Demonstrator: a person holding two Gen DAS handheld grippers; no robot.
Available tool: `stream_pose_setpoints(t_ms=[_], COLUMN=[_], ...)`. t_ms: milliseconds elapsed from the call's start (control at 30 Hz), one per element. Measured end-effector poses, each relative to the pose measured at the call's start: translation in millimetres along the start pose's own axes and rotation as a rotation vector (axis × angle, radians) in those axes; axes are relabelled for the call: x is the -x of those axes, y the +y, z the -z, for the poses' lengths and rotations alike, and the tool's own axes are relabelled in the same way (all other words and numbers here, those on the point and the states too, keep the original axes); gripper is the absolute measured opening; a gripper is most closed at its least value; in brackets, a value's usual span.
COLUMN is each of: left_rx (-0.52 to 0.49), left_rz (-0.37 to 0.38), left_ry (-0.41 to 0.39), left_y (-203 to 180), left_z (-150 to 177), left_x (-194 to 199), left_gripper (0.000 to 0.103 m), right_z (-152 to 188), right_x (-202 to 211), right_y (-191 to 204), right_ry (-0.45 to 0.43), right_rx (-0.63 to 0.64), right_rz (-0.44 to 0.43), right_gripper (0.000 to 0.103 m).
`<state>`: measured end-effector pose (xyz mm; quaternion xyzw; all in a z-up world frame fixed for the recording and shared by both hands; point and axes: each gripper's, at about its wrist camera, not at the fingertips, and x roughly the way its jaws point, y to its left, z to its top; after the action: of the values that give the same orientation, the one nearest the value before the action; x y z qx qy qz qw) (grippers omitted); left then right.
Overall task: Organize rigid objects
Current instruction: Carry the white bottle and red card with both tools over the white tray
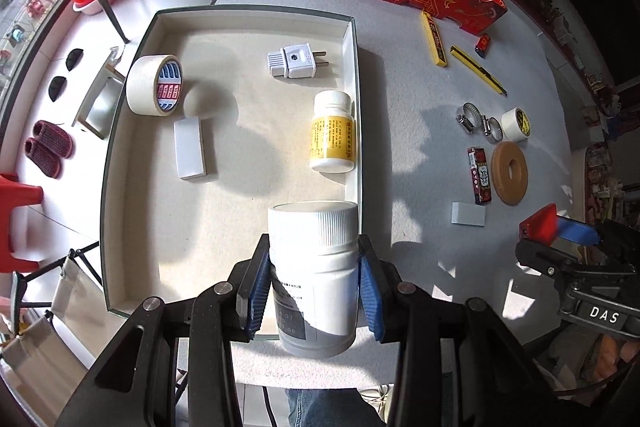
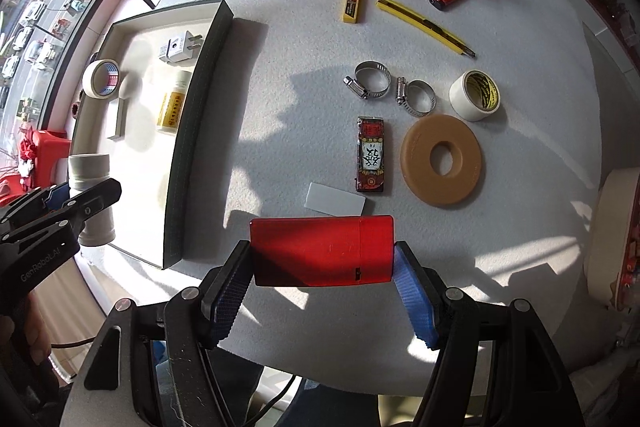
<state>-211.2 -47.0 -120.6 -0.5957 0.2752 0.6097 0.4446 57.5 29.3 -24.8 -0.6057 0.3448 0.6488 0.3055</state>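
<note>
Left wrist view: your left gripper (image 1: 314, 285) clamps a white bottle (image 1: 314, 267) above the tray's (image 1: 352, 67) near edge. Your right gripper (image 2: 322, 283) grips a red box (image 2: 320, 251) over the table (image 2: 280, 107), right of the tray.

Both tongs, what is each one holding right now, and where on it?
The left tongs clamp a white bottle by its sides, just below the cap. The right tongs clamp a red box by its two short ends.
</note>
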Motion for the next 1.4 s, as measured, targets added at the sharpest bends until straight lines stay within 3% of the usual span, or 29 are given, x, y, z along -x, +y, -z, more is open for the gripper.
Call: stream_pose_setpoints(t_ms=[767,1400], left_rx=[0.152,0.174], left_rz=[-0.036,-0.049], left_ry=[-0.014,-0.012], left_y=[55.5,67.0], left_z=[12.9,18.4], left_x=[2.7,1.8], left_gripper=[0.043,0.043], right_z=[-48.2,-53.7], right_x=[14.8,13.1], right_y=[103.8,130.2], right_ry=[-0.043,-0.043], right_rx=[0.285,0.341], right_rz=[-0.042,-0.059], right_gripper=[0.071,0.071])
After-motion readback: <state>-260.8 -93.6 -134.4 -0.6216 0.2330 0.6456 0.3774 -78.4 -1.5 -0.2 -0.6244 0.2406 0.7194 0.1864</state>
